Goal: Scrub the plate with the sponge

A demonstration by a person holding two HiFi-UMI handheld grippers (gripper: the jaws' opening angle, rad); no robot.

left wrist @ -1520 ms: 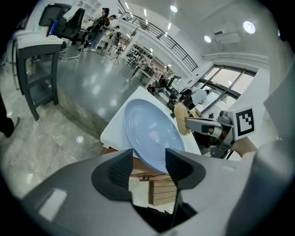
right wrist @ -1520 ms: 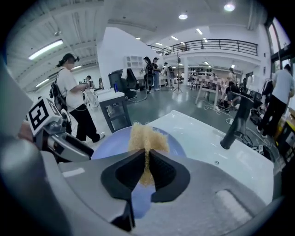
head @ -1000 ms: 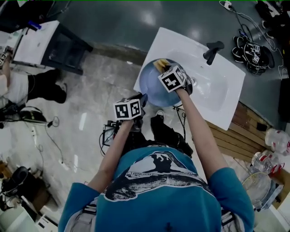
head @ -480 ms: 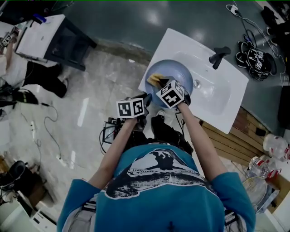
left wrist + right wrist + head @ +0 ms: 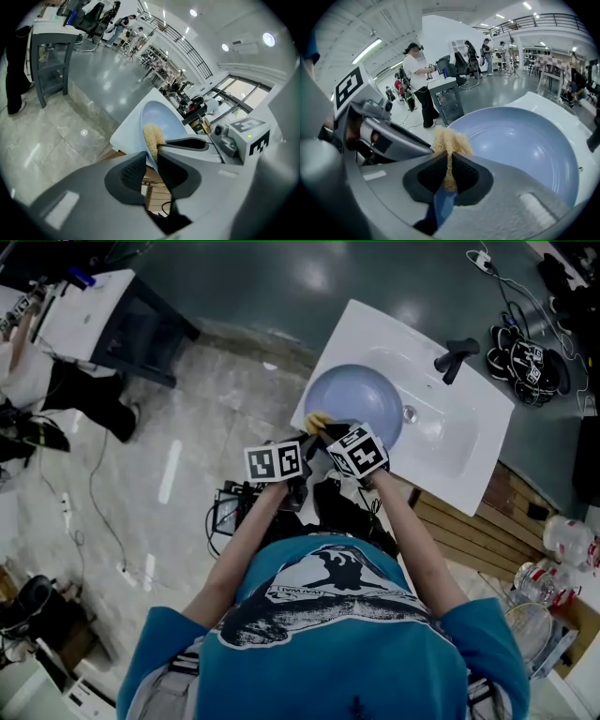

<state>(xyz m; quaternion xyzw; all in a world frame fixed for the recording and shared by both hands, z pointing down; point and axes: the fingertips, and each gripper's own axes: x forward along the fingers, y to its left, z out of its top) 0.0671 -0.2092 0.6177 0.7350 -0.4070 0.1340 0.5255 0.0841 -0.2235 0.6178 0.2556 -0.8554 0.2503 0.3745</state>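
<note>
A light blue plate (image 5: 361,399) lies in the white sink (image 5: 459,451). My left gripper (image 5: 298,442) is at the plate's near left rim. In the left gripper view the rim (image 5: 149,157) runs into the narrow gap between the closing jaws of that gripper (image 5: 150,169). My right gripper (image 5: 330,432) is shut on a yellow sponge (image 5: 318,421). The sponge (image 5: 449,139) sticks out past the pads at the near rim of the plate (image 5: 520,145), close to the left gripper. It also shows as a tan sponge (image 5: 152,137) in the left gripper view.
A black faucet (image 5: 456,354) stands at the sink's far side, and the drain (image 5: 410,413) is beside the plate. Wooden slats (image 5: 511,512) and plastic bottles (image 5: 567,545) are on the right. A grey desk (image 5: 103,320) and floor cables (image 5: 94,512) are on the left.
The right gripper has drawn the sponge from the plate's far side back across it to the near rim, next to the left gripper. The left gripper has stayed at the rim.
</note>
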